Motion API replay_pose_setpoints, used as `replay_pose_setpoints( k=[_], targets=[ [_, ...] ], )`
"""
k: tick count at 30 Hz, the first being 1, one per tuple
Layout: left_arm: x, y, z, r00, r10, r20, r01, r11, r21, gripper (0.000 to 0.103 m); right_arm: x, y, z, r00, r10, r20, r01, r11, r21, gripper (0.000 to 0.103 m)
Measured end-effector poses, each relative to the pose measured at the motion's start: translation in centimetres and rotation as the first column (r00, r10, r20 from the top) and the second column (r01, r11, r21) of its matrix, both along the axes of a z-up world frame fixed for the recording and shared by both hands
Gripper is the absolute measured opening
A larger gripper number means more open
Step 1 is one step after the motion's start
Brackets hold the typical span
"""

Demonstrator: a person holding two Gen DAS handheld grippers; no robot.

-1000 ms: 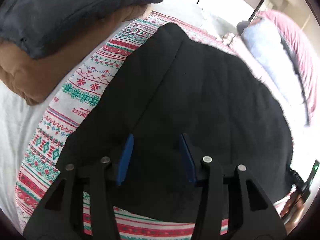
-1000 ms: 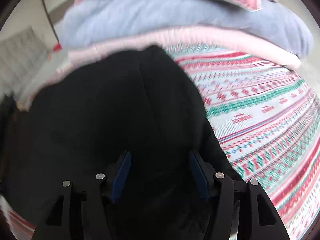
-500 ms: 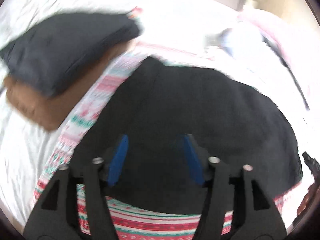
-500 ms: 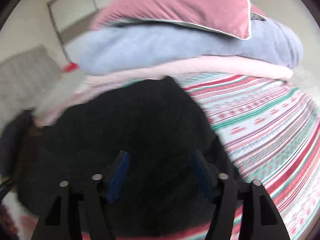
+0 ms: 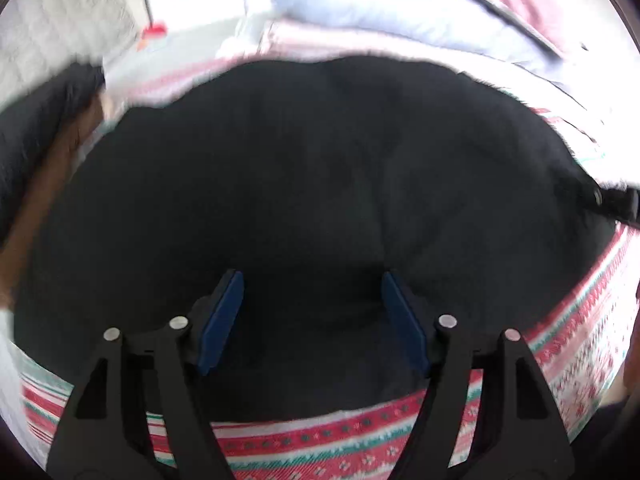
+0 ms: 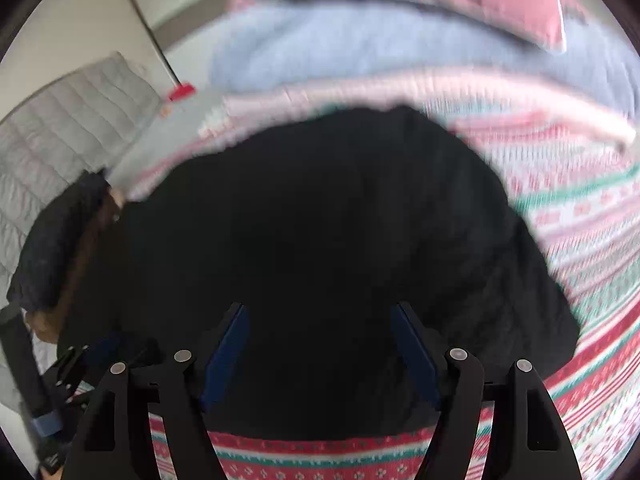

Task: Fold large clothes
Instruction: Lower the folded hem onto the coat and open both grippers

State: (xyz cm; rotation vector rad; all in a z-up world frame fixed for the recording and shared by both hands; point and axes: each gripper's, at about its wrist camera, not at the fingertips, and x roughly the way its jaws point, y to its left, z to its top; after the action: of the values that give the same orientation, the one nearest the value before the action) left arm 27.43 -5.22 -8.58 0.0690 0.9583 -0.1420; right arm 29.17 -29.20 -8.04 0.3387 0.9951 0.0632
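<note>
A large black garment [image 5: 312, 184] lies folded into a broad flat shape on a red, green and white patterned blanket [image 5: 320, 448]. My left gripper [image 5: 312, 280] is open and empty, held above the garment's near edge. In the right wrist view the same garment [image 6: 320, 240] fills the middle. My right gripper [image 6: 320, 312] is open and empty above its near edge. The left gripper's body [image 6: 68, 364] shows at the lower left of the right wrist view.
A stack of pink, light blue and dark pink bedding [image 6: 400, 40] lies beyond the garment. A dark grey cushion on a brown one [image 6: 60, 240] sits at the left. A grey quilted mattress [image 6: 60, 128] leans on the wall.
Both grippers have pulled back and swung, so the whole garment now shows in each view. Both stay open and empty. The garment has not visibly moved.
</note>
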Motion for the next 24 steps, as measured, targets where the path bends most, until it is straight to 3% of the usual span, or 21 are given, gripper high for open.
replay_pose_setpoints(
  k=[1,3,8,12,14,16,18,22,24],
  targets=[
    [0.4,0.1,0.0,1.000,0.009,0.000,-0.009,1.000,-0.009,0.074,0.6,-0.3,-1.2,0.998,-0.004,-0.057,0.006,1.000,0.028,0.075],
    [0.7,0.1,0.4,1.000,-0.004,-0.004,0.004,1.000,0.010,0.074,0.9,-0.5,-1.6,0.997,-0.016,-0.074,0.019,0.999,0.043,0.075],
    [0.4,0.3,2.9,1.000,-0.002,0.026,0.002,1.000,-0.007,0.073,-0.1,-0.6,0.6,1.000,-0.010,0.010,0.009,0.996,0.092,0.075],
    [3.2,-1.2,4.3,0.997,0.000,0.083,-0.009,0.994,0.105,0.073,-0.6,-0.7,1.3,0.999,-0.027,0.029,0.023,0.993,0.114,0.075],
    [5.3,-1.5,3.3,0.999,0.022,0.036,-0.027,0.992,0.122,0.073,-0.6,-1.1,1.1,0.999,-0.037,0.020,0.034,0.990,0.137,0.075],
    [7.5,-1.8,0.5,0.997,0.041,-0.064,-0.032,0.989,0.146,0.074,-0.4,-1.1,1.0,0.999,-0.043,0.006,0.042,0.987,0.157,0.075],
    [8.2,-1.5,-0.6,0.997,0.046,-0.068,-0.035,0.988,0.150,0.084,-0.4,-1.6,0.8,0.998,-0.056,-0.005,0.057,0.983,0.175,0.075],
    [10.1,-0.3,0.5,0.985,0.043,-0.168,-0.025,0.994,0.107,0.086,-0.2,-2.3,0.6,0.996,-0.086,-0.013,0.087,0.968,0.237,0.076],
    [11.3,-0.8,2.2,0.992,0.046,-0.115,-0.027,0.986,0.165,0.085,0.0,-2.3,0.6,0.996,-0.087,-0.013,0.088,0.958,0.272,0.076]
  ],
)
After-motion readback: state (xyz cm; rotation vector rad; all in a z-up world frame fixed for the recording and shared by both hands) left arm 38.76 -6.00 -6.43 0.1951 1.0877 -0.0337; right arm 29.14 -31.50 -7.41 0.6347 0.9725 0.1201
